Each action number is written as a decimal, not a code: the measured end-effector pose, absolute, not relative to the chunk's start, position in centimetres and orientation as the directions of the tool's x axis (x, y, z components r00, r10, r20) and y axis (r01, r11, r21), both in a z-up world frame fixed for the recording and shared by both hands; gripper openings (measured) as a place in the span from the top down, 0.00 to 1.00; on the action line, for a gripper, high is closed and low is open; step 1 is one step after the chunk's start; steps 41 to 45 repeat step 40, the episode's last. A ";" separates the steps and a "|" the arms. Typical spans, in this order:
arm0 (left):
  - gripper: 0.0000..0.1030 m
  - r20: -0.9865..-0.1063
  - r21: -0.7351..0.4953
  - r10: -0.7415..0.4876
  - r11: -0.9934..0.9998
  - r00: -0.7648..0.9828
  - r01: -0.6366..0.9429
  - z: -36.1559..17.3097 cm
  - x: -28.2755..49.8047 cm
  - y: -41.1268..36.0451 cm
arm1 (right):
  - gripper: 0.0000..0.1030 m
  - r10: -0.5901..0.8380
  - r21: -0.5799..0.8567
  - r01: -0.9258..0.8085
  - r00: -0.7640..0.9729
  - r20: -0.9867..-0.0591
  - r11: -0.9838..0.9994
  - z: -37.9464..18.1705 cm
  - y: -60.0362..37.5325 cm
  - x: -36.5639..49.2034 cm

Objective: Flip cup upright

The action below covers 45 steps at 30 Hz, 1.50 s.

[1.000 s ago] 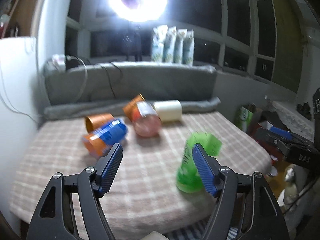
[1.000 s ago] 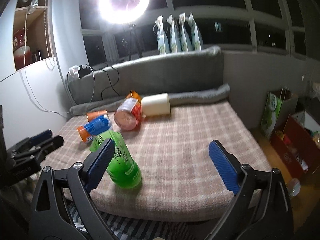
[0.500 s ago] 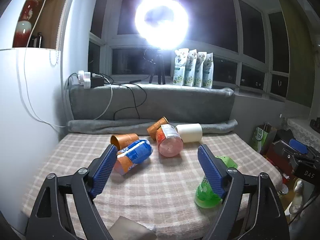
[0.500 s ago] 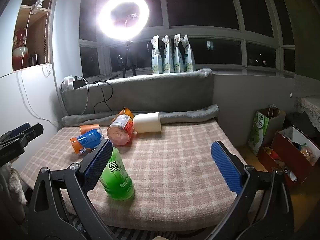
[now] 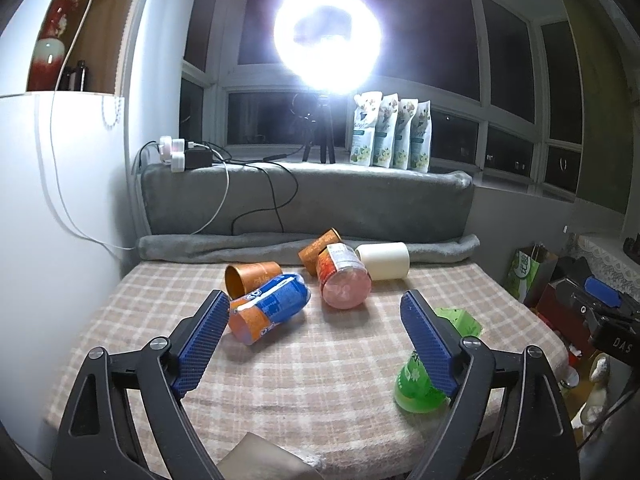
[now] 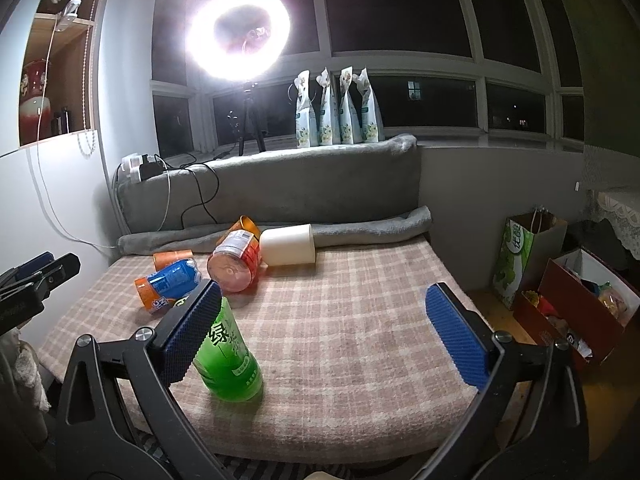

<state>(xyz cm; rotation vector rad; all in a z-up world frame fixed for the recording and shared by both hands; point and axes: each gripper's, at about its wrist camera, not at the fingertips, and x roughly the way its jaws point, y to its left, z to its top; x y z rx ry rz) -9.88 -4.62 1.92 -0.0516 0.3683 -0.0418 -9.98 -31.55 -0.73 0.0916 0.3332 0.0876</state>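
Both tools (image 5: 316,338) (image 6: 340,334) level, jaws wide apart.

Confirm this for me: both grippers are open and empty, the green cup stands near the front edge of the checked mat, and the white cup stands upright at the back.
One thing is wrong: the white cup lies on its side at the back, as the right wrist view shows. The rest holds: the left gripper and right gripper are open and empty, and the green cup stands near the front edge of the checked mat.

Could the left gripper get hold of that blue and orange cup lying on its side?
Probably yes. The left gripper is open and empty, and the blue and orange cup lies just ahead near its left finger, with bare plaid blanket between. The copper cup behind touches it.
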 end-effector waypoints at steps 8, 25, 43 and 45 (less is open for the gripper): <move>0.14 -0.369 -0.058 -0.047 0.998 0.928 0.028 1.7 -9.7 -4.6 | 0.00 0.101 0.107 -0.069 0.938 -0.331 0.992 -1.0 -31.6 -9.8; 0.14 -0.371 -0.056 -0.047 0.998 0.927 0.028 1.5 -9.7 -4.7 | 0.00 0.104 0.112 -0.069 0.934 -0.342 0.991 -1.4 -31.8 -9.7; 0.14 -0.347 -0.054 -0.034 0.998 0.937 0.016 1.2 -9.9 -4.6 | 0.00 0.103 0.118 -0.064 0.925 -0.365 0.991 -2.2 -31.7 -9.3; 0.14 -0.347 -0.054 -0.034 0.998 0.937 0.016 1.2 -9.9 -4.6 | 0.00 0.103 0.118 -0.064 0.925 -0.365 0.991 -2.2 -31.7 -9.3</move>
